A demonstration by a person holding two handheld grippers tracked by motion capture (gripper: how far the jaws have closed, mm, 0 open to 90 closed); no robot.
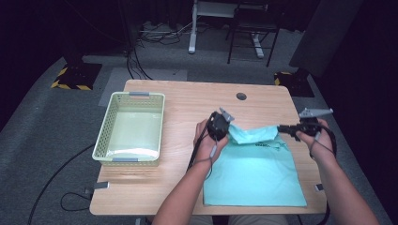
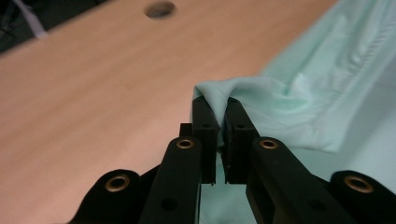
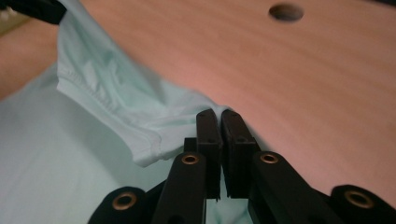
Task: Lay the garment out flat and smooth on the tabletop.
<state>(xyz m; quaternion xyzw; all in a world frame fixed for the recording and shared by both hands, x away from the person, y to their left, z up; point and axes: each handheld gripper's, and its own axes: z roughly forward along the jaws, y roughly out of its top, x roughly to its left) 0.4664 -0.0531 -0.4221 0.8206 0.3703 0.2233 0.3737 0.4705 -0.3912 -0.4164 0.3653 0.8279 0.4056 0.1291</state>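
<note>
A light turquoise shirt (image 1: 256, 168) lies flat on the wooden table (image 1: 183, 108), its far edge raised off the top. My left gripper (image 1: 228, 133) is shut on the raised far-left corner of the shirt (image 2: 243, 93), cloth pinched between its jaws (image 2: 220, 109). My right gripper (image 1: 281, 129) is shut on the far-right corner, where the shirt (image 3: 116, 102) folds into the jaws (image 3: 220, 116). The hem sags between the two grips. Both hands hold the grippers a little above the table.
A pale green perforated basket (image 1: 104, 136) stands on the left half of the table. A round cable hole (image 1: 241, 96) sits near the far edge. A chair and desk legs stand on the floor beyond. The table's right edge runs close to my right hand.
</note>
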